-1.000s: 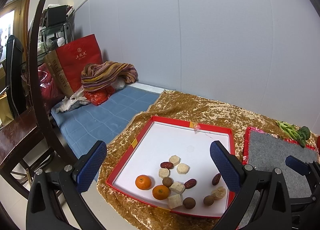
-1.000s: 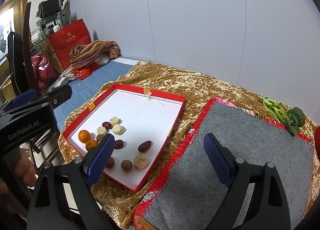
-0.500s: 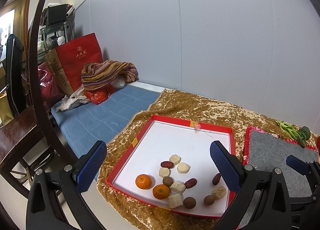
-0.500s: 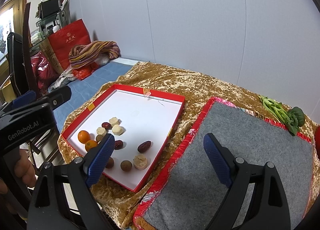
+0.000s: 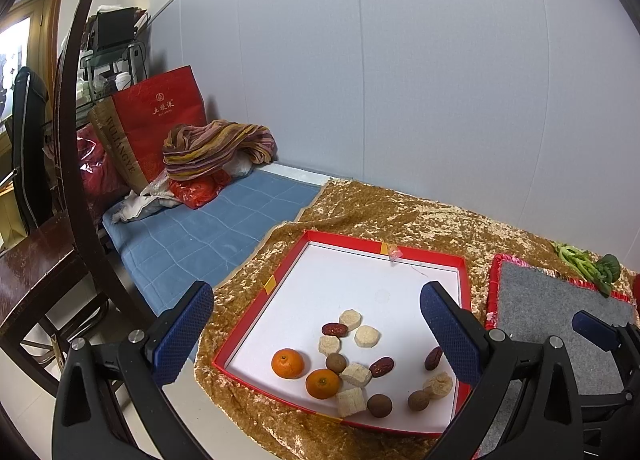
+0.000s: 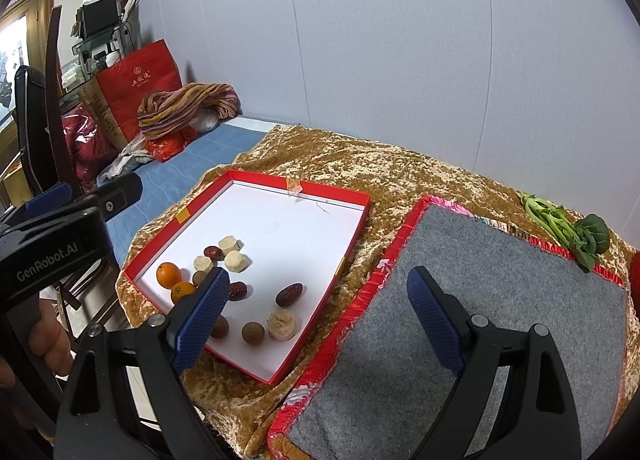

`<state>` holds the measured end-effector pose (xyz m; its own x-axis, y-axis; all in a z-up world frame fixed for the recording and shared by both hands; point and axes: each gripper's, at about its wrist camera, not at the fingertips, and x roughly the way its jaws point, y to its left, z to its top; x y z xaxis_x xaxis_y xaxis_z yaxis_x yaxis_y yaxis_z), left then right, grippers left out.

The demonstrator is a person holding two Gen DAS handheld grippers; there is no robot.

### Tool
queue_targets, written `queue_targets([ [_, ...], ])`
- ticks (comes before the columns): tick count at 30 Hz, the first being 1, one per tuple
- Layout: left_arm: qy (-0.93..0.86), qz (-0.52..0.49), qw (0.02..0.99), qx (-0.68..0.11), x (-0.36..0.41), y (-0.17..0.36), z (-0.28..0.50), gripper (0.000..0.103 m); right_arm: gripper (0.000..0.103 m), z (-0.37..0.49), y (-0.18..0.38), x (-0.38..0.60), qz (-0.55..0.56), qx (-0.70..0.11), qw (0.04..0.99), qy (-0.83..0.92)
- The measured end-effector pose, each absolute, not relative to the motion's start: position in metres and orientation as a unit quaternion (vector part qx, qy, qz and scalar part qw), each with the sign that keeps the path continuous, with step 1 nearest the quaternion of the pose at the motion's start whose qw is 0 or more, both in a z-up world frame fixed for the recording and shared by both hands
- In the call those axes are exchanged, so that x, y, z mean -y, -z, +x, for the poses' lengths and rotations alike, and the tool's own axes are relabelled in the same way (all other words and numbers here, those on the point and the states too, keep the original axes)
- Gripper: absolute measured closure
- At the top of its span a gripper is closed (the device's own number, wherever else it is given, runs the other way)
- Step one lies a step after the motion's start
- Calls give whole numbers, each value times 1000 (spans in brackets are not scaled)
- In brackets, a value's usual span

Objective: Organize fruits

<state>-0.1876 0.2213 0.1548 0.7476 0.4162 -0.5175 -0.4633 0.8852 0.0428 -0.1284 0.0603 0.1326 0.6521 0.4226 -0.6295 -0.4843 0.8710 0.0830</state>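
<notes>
nearest to each lens, two pairs of black tongs with blue ribbed pads are seen. the left gripper (image 5: 316,330) is held released, its jaws spread wide above the near edge of the red tray (image 5: 424,255), with nothing between the pads. the right gripper (image 6: 318,310) is likewise held released and empty; its left pad is seen over the tray's near corner and its right pad over the grey mat (image 6: 500,300). part of a hand (image 6: 44,340) is visible at the left edge of the right wrist view, beneath the body of the left gripper.

the fruits are gathered in the near part of the white-floored tray: two oranges (image 5: 287,363) side by side at the near left, dark red dates (image 5: 335,329), round brown fruits (image 5: 379,405) and pale cut chunks (image 5: 367,336) just beside them. the far half of the tray is left bare.

the tray and the mat, edged in red, are laid side by side on a gold cloth (image 5: 380,208). a green leafy vegetable (image 6: 576,228) is placed beyond the mat's far corner. farther left, a blue quilted pad (image 5: 208,228), a striped cloth bundle (image 5: 216,148) and a red bag (image 5: 160,116) are set against the grey wall.
</notes>
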Motion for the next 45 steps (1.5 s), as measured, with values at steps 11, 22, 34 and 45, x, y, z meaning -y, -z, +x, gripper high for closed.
queue_targets([
  [11,-238,-46,933,-266,-221,-155,-189,0,13,-129,-135,-61,-44,-330,909,-251],
  [22,-255,-47,928,-267,-220,-153,-192,0,13,-132,-140,-65,-40,-326,909,-258],
  [34,-285,-46,919,-268,-225,-152,-192,0,13,-134,-145,-63,-34,-320,909,-266],
  [45,-304,-47,913,-269,-228,-152,-194,0,13,-135,-149,-56,-33,-317,910,-267],
])
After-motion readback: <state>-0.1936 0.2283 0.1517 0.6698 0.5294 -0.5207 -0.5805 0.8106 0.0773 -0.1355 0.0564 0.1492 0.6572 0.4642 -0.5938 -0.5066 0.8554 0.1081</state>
